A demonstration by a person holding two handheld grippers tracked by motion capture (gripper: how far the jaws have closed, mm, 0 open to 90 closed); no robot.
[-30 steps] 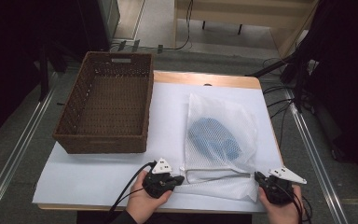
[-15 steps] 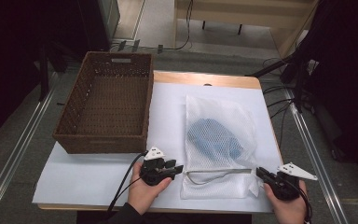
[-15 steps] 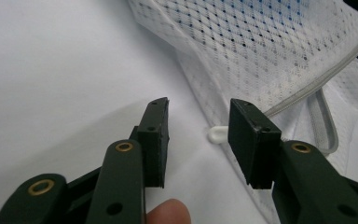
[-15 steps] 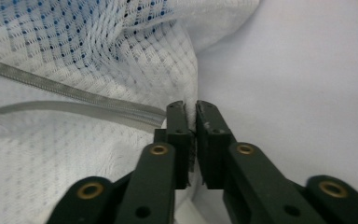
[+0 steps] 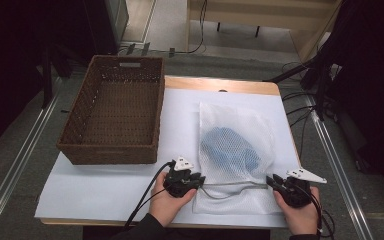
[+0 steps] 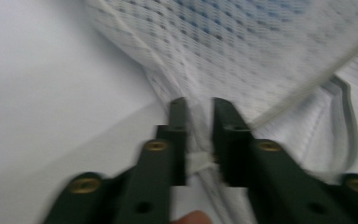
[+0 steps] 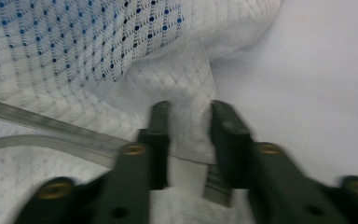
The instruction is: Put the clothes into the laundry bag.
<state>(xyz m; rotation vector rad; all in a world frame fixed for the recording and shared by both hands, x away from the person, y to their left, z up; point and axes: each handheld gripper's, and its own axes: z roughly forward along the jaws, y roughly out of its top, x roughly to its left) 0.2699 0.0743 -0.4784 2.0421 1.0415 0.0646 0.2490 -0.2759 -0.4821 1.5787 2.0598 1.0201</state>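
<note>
mesh bag (image 5: 235, 150) lies flat on the white sheet (image 5: 105, 185) that covers the bench (image 5: 220, 83), right of the middle, with something blue (image 5: 228, 148) inside it showing through the netting. its near end, where the grey zip band (image 5: 230, 188) runs across, sits between the two grippers. left gripper (image 5: 196, 180) is at the bag's near left corner, and in the left gripper view its jaws have just been closing and now pinch a fold of the white mesh (image 6: 196, 140) between them. right gripper (image 5: 272, 182) is at the near right corner; in the right gripper view its jaws have likewise just been closing and clamp the mesh edge (image 7: 186, 130), the zip band (image 7: 51, 126) running off to the side. a brown wicker basket (image 5: 111, 150) stands on the sheet to the left of the bag, well apart from it.
</note>
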